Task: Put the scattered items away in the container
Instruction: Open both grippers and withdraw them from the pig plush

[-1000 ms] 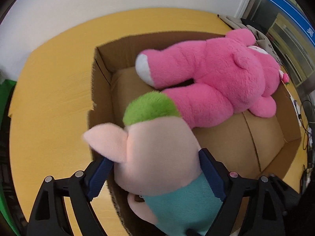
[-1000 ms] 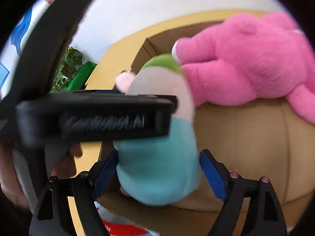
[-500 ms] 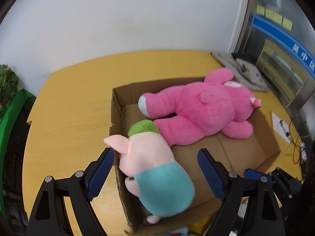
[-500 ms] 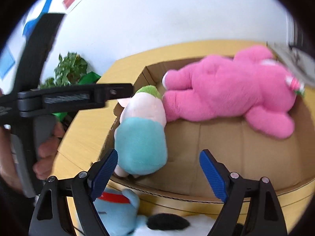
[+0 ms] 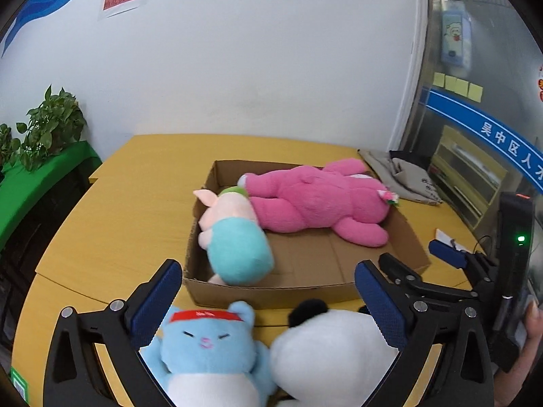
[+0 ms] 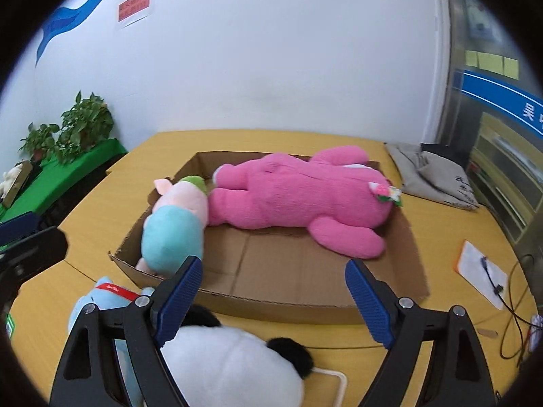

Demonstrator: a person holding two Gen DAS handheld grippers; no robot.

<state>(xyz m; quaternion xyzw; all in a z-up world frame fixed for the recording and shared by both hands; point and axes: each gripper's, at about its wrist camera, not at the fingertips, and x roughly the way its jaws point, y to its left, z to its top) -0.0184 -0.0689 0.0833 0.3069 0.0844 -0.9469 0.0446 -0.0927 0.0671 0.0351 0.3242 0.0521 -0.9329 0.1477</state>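
A shallow cardboard box (image 5: 305, 291) (image 6: 271, 300) sits on the yellow table. In it lie a big pink plush bear (image 5: 315, 200) (image 6: 298, 196) and a pale pink pig plush in teal clothes (image 5: 234, 234) (image 6: 176, 227) at its left end. On the table in front of the box lie a light blue plush with a red headband (image 5: 203, 349) (image 6: 101, 302) and a white panda plush with black ears (image 5: 332, 349) (image 6: 234, 366). My left gripper (image 5: 268, 302) is open and empty above these two. My right gripper (image 6: 275, 302) is open and empty above the panda.
A grey cloth bag (image 5: 400, 176) (image 6: 434, 176) lies at the table's far right. A white paper with a cable (image 6: 482, 278) lies on the right. A green shelf with potted plants (image 5: 40, 156) (image 6: 71, 156) stands to the left. A white wall is behind.
My left gripper opened and let go of the pig plush, which now lies in the box. Both grippers pulled back and up from the box, bringing the blue plush and panda into view.
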